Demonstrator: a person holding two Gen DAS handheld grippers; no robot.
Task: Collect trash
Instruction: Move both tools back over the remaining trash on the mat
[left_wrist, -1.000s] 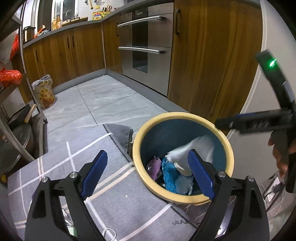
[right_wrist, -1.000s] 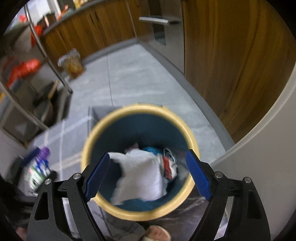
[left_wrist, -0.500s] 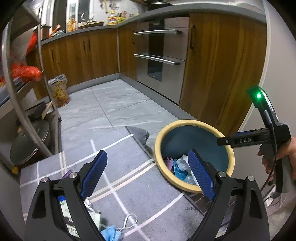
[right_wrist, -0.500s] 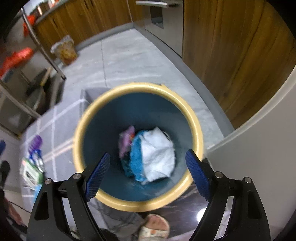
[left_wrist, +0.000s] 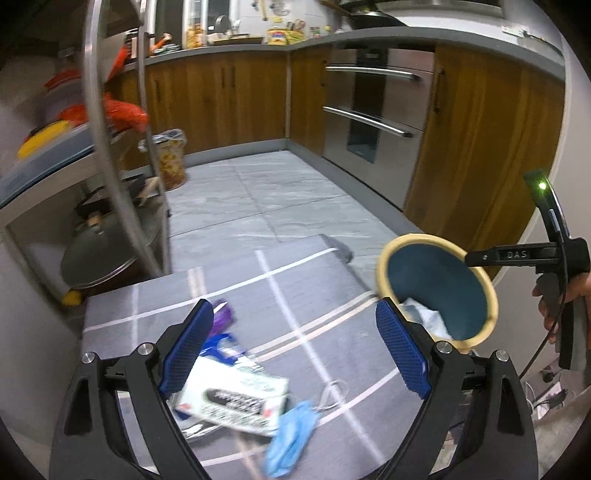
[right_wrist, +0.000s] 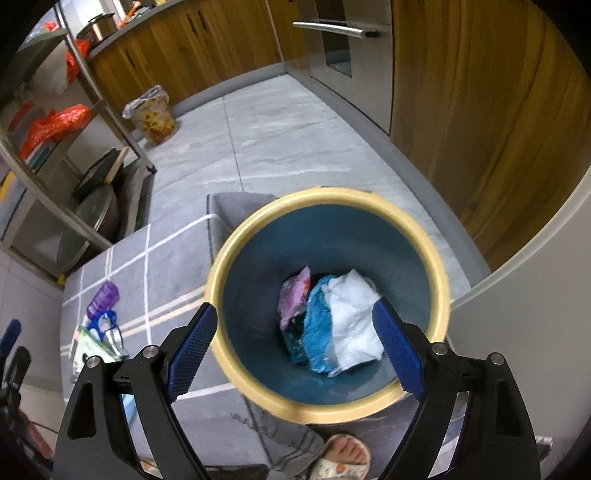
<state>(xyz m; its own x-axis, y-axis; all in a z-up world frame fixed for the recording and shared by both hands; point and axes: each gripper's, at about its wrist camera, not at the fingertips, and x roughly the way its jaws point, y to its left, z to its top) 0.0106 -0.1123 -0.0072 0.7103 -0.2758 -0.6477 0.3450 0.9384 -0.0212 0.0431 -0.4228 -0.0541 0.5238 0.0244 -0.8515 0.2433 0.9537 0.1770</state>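
A blue bin with a cream rim (right_wrist: 236, 254) stands on the grey rug; it also shows in the left wrist view (left_wrist: 384, 258). Inside lie a white tissue (right_wrist: 354, 314), a blue wrapper (right_wrist: 317, 325) and a purple wrapper (right_wrist: 295, 295). My right gripper (right_wrist: 295, 347) is open and empty, held above the bin. My left gripper (left_wrist: 295, 350) is open and empty above the rug, over a white packet (left_wrist: 236, 398), a blue face mask (left_wrist: 291, 439) and a purple item (left_wrist: 221, 317).
A metal shelf rack (left_wrist: 110, 155) with pots stands at the left. Wooden cabinets (left_wrist: 480, 147) and an oven (left_wrist: 369, 110) line the back and right. A small bagged bin (left_wrist: 170, 158) sits by the far cabinets. My sandalled foot (right_wrist: 340, 454) is beside the bin.
My left gripper has pulled back and left, away from the bin, toward the litter on the rug. The white tissue has dropped from the right gripper and settled in the bin.
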